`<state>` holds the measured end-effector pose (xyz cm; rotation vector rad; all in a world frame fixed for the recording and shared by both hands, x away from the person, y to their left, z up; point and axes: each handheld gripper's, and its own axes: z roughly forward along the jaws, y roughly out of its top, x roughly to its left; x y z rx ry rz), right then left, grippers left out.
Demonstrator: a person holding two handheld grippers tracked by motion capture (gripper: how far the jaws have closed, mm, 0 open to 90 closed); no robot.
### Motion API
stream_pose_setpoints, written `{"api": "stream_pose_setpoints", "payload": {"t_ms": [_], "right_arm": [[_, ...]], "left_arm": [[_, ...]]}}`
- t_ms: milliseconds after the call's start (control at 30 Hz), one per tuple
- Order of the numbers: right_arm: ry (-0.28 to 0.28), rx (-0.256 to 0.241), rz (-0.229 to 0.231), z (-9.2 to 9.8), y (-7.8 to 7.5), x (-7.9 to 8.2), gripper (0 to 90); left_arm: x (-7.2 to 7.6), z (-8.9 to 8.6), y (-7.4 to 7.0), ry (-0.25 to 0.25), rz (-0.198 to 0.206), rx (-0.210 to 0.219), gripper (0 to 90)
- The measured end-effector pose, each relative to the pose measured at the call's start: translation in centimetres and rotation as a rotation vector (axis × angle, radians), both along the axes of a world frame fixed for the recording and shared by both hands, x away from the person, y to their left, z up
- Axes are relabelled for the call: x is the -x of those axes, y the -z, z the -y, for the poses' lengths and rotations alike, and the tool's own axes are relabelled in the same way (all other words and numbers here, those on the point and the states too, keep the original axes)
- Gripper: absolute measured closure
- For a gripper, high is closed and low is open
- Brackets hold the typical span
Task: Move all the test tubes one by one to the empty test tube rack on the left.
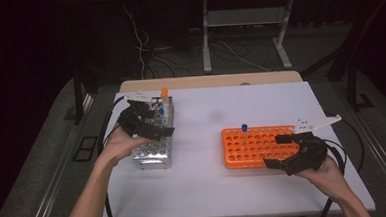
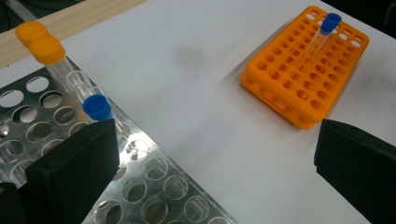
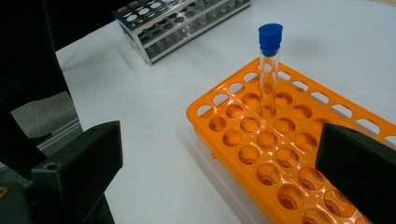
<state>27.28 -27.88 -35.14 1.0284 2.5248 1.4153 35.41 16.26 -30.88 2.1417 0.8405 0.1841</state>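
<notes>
A: Starting at the left, what sat around the left claw [image 1: 149, 122]?

B: It hung over the metal rack [image 1: 153, 155] at the left of the white worktop [image 1: 210, 187], jaws wide apart and holding nothing. In the left gripper view a blue-capped tube [image 2: 97, 106] stood in the rack just beside the near jaw, and two orange-capped tubes [image 2: 46, 50] rose farther back by the worktop's wooden edge [image 2: 70, 21]. Those orange caps stood close together behind the blue one.

A: And the middle?

B: Bare worktop lay between the two racks, which stood well apart.

A: The right side?

B: The orange rack [image 1: 253, 146] held a single blue-capped tube [image 1: 244, 127] upright in a back row. The right claw [image 1: 286, 151] was at the rack's near right corner, jaws spread open and empty, one over the rack, one off its front edge.

A: Did the views differ?

B: The high view showed both hands and a trailing cable [image 1: 105, 138]. The right gripper view showed the tube [image 3: 270, 70] seated a couple of holes in from the rack's corner, and the left gripper view showed the clear tube bodies inside the metal holes.
</notes>
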Motion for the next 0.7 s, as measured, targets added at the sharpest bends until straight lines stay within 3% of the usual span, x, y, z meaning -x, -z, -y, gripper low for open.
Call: {"api": "stream_pose_setpoints", "payload": {"t_ms": [700], "right_arm": [[-0.006, 0.041, -0.008, -0.6, -1.0, -3.4, 0.4]], "left_arm": [[4.3, 0.1, 1.7, 0.033, 0.04, 0.072, 0.0]]}}
